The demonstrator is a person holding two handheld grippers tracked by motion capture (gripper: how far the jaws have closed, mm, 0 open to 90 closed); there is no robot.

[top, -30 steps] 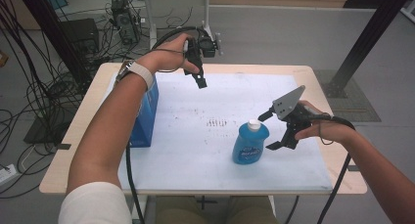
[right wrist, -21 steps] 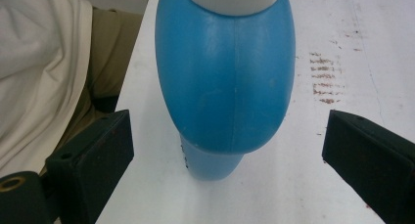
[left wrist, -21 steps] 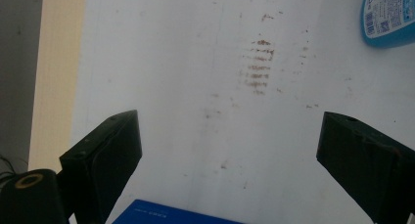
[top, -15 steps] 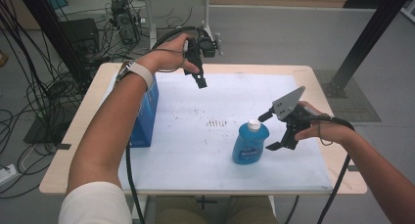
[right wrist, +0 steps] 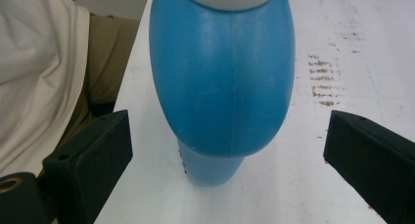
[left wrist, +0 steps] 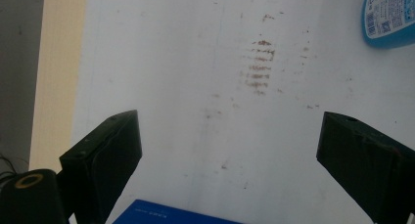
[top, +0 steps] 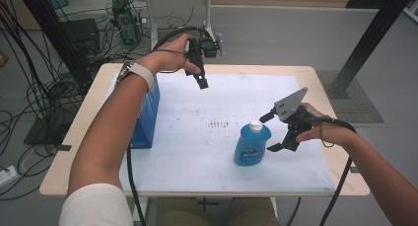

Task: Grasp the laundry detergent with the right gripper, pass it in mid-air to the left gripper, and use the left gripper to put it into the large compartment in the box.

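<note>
A reach for the blue bottle (top: 252, 145) appears to be in hand: the right gripper (top: 274, 131) is held just beside it with jaws spread wide and not yet touching, so the next move would call for the jaws to be brought around the rounded body and closed squarely, lest the smooth plastic slip. The bottle is seen upright toward the right of the white mat (top: 197, 152), white-capped, bulbous above and narrower at its base. The left gripper (top: 201, 81) is held high over the mat's far edge, jaws apart and empty.
</note>
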